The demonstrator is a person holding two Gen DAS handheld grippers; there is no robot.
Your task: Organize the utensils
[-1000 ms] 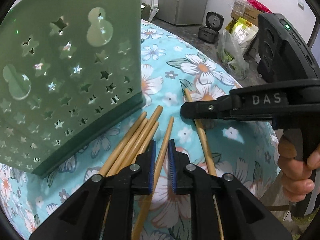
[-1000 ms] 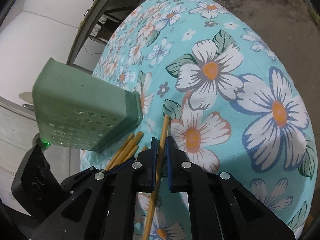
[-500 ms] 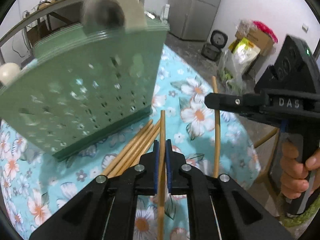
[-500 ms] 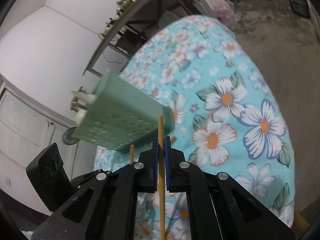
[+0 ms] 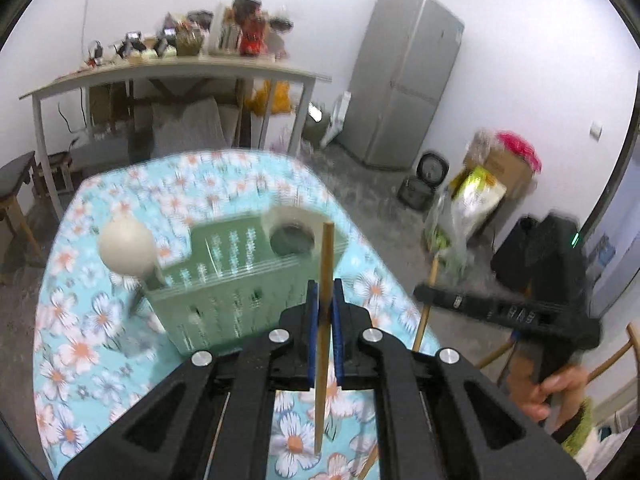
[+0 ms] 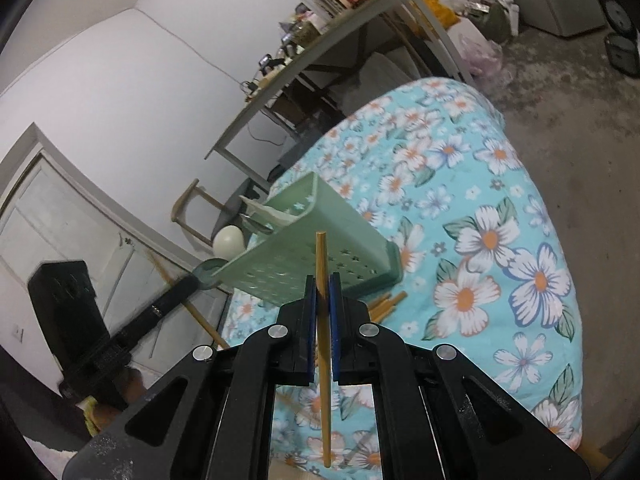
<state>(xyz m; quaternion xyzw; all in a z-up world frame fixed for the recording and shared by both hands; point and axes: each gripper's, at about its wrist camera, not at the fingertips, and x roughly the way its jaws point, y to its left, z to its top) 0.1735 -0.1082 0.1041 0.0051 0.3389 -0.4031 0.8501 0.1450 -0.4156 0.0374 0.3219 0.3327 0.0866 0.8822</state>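
Here your left gripper (image 5: pixel 324 312) has its blue pads pinched tight on a single bamboo chopstick (image 5: pixel 323 328), which stands nearly upright between them, its top poking above the fingertips and its lower end hanging below the jaws over the flowered tablecloth (image 5: pixel 80 352). Just ahead of that gripper, and lower, sits the green utensil holder (image 5: pixel 224 288), its perforated wall facing you; a cream spoon bowl (image 5: pixel 126 249) sticks out of its left end and a round pale ladle-like head (image 5: pixel 290 226) out of its right, directly behind the chopstick's tip. The view is blurred.

Your right gripper (image 6: pixel 323 304) is likewise closed all the way onto its own chopstick (image 6: pixel 323 340), held upright, with its tip in front of the star-punched side of the holder (image 6: pixel 320 248). From this gripper the holder lies straight ahead and slightly left. A small bundle of loose chopsticks (image 6: pixel 386 304) lies on the table just right of the fingertips, at the holder's base.

Both grippers point forward and downward toward the table. From the left camera you see your right hand (image 5: pixel 556 392) wrapped round the grip, its gripper off to the right with its chopstick crossing the jaws. From the right camera the left gripper shows at lower left, its chopstick slanting.
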